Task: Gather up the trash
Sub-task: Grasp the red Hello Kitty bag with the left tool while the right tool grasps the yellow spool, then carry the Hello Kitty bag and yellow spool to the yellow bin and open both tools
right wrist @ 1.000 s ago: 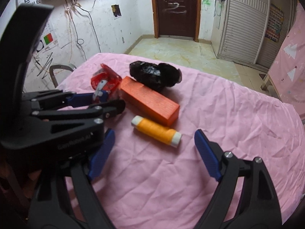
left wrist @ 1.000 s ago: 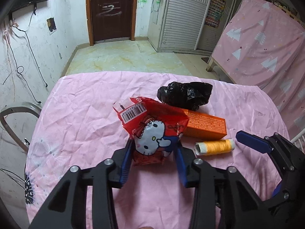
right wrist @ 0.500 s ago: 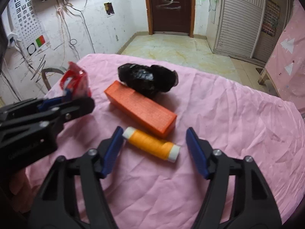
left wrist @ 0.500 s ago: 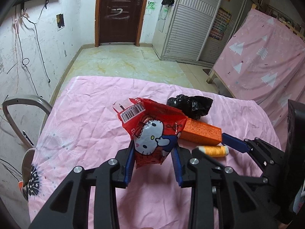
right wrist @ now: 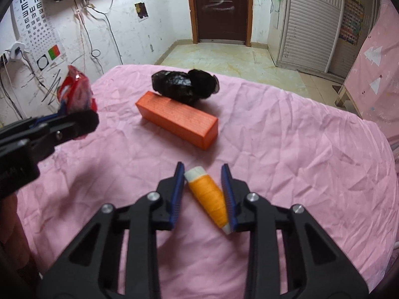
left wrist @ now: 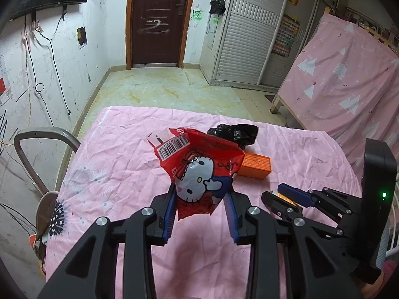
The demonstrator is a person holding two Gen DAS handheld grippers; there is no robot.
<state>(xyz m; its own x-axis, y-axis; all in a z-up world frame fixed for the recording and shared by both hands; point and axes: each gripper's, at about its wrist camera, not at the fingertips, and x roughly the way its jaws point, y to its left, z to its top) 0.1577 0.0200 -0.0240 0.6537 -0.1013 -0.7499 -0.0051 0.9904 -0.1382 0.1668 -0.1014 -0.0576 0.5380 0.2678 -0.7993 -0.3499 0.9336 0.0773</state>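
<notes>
Both grippers are working over the pink cloth [right wrist: 286, 129]. In the left wrist view, left gripper [left wrist: 200, 208] is clamping the lower part of the red cartoon wrapper [left wrist: 199, 172] and holding it clear of the cloth. In the right wrist view, right gripper [right wrist: 202, 194] has just been closing around the orange thread spool [right wrist: 208, 198], which is lying aslant between its blue pads and touching at least the right one. The wrapper is looking light, crinkly and slippery, so a pinch well in from its edge is probably holding best. The spool is looking light and stiff but prone to rolling; squeezing across its wound middle seems safest. An orange box [right wrist: 177, 119] and a crumpled black bag [right wrist: 184, 86] are waiting farther back, touching each other.
</notes>
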